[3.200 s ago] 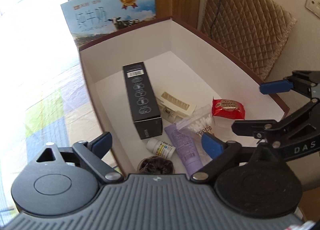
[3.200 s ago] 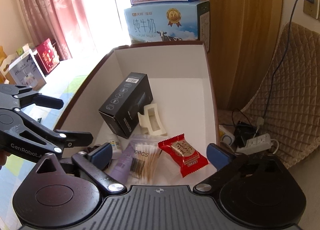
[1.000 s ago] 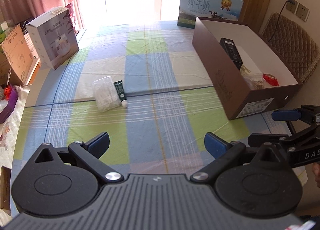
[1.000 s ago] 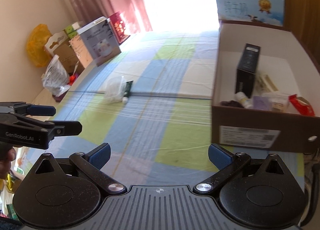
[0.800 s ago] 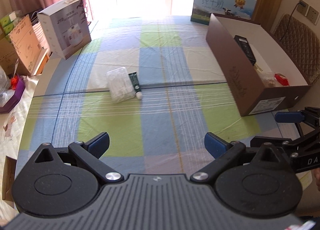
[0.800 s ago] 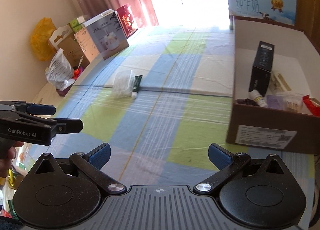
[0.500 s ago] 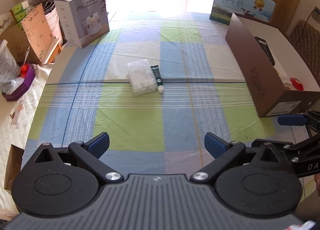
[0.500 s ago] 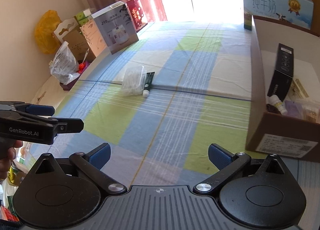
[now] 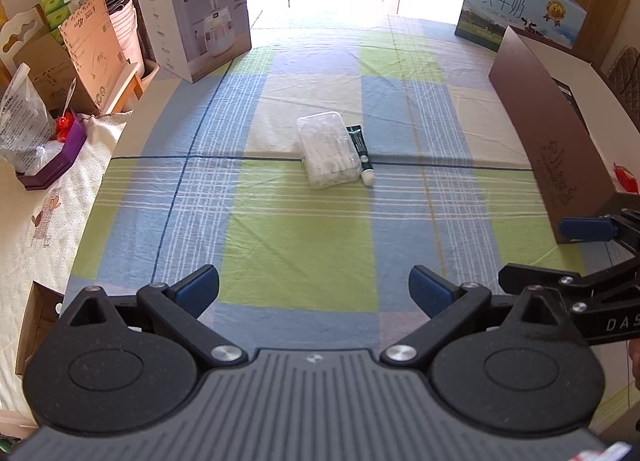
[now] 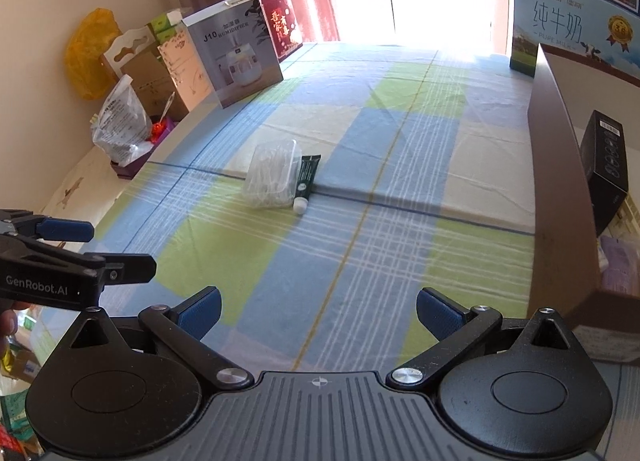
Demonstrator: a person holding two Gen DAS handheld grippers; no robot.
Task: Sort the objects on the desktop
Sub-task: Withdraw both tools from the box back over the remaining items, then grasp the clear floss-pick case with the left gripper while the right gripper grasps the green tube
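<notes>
Both grippers hang above the near edge of the checked tablecloth (image 9: 304, 229), each spread wide with nothing between its fingers. The left gripper (image 9: 314, 289) faces straight up the table; the right gripper (image 10: 319, 311) sits beside it, with the brown box (image 10: 560, 189) along its 2 o'clock side.

Two things are still loose on the cloth. From the left wrist view, a clear plastic case (image 9: 328, 149) of small white pieces lies at about 12 o'clock, and a dark green tube (image 9: 360, 153) lies touching its right edge, white cap pointing toward the camera. The right wrist view shows the same pair at about 11 o'clock. The box already holds a black carton (image 10: 606, 173) and other small goods.

The step in hand looks like a reach for one of these two. It makes sense to pick one target per gripper: the tube is on the box side, so it suits the right gripper; the case suits the left. The fingers should cross the tube's narrow width, near mid-body rather than at the cap, and come down square so a finger does not wedge between tube and case and shove the case away. The case is probably slick and light, so a firm hold across its short sides is better than a corner pinch.
</notes>
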